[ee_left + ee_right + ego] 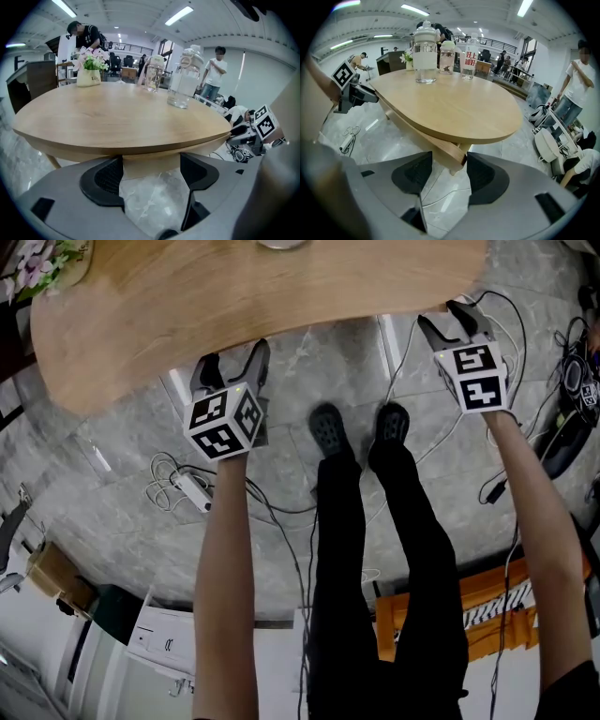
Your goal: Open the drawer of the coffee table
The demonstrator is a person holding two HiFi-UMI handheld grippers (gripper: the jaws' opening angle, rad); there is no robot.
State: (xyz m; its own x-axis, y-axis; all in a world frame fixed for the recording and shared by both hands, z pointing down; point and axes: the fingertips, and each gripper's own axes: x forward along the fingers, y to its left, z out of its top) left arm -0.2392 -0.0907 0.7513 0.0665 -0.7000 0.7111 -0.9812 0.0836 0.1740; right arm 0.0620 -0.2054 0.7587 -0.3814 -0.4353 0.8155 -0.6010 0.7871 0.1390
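With the left hand-held gripper point(151, 174) and right hand-held gripper point(449, 171) both spread at the wooden band point(150, 165) under the worktop point(117, 112), an uneven tug might jam it or topple the glass jar point(185, 84).

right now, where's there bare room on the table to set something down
The near half of the tabletop is bare, from its front edge up to the glass jar and the flower pot. The far side is crowded: the pot, a lidded cup and the jar stand in a row there.
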